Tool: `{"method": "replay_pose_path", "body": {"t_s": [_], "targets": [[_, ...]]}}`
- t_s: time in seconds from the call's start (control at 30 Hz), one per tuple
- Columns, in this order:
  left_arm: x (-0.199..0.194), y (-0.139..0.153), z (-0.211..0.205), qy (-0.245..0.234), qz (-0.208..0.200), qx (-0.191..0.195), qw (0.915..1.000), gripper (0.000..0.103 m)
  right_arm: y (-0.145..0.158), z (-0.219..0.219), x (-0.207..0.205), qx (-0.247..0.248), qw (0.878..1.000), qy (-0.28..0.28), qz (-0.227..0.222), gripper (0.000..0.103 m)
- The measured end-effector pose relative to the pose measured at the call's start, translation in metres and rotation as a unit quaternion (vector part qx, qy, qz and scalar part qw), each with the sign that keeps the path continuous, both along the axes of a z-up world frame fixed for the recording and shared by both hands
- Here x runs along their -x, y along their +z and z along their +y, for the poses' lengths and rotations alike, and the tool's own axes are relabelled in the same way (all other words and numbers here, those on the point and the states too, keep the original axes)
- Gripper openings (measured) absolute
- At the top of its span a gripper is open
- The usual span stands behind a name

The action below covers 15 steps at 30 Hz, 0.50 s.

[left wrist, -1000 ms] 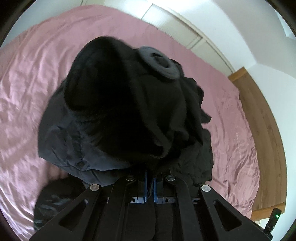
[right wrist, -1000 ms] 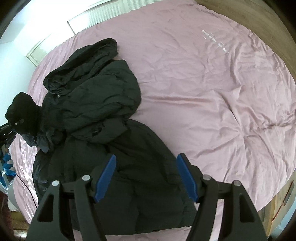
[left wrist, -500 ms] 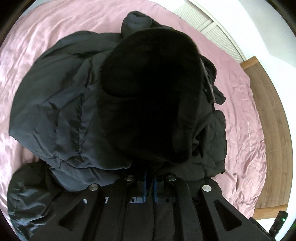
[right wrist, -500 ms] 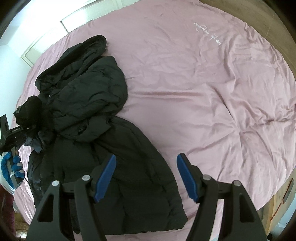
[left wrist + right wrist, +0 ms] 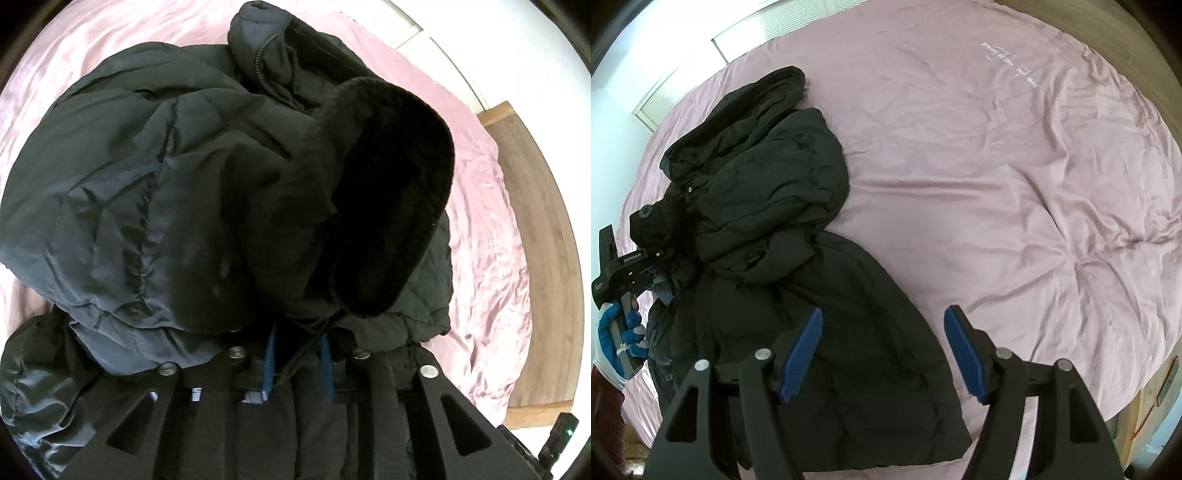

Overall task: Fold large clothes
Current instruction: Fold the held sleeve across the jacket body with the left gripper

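Left claw (image 5: 297,363) had just been easing apart, and the black cloth of the sleeve was between its blue pads (image 5: 268,360), though whether they were pinching it or it was just draped there, I couldn't tell. Right in front of that claw, the sleeve's dark knit cuff (image 5: 384,199) sat on the bunched upper part of the big black puffer coat (image 5: 783,236). The coat lay on the pink bed sheet (image 5: 997,166), hood end far from the right claw, hem just under it.

Right claw (image 5: 882,350) hovered over the hem side with its blue pads spread wide and nothing between them.

My guess on handling: this thing's puffy and soft, light for its size, but the shell looked slick, so layers would likely slide and spring back up. I'd grab at seams, the cuff or the hem edge, not the smooth padded middle.
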<state>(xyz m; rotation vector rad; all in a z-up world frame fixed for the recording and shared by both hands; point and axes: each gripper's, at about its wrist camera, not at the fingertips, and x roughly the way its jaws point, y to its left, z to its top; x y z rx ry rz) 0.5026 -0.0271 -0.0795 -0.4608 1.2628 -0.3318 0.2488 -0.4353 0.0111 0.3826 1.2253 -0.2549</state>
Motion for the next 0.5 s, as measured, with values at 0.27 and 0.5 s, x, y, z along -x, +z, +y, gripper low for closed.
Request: {"method": "replay_pose_path", "body": {"t_s": [0.27, 0.5], "targets": [[0.016, 0.020, 0.000, -0.038, -0.019, 0.011, 0.9991, 0.045, 0.003, 0.022, -0.009, 0.001, 1.000, 0.013, -0.005, 0.068], [0.030, 0.038, 0.033, -0.036, -0.041, -0.009, 0.9985, 0.046, 0.002, 0.063, -0.028, -0.002, 0.999, 0.049, -0.005, 0.068]]}}
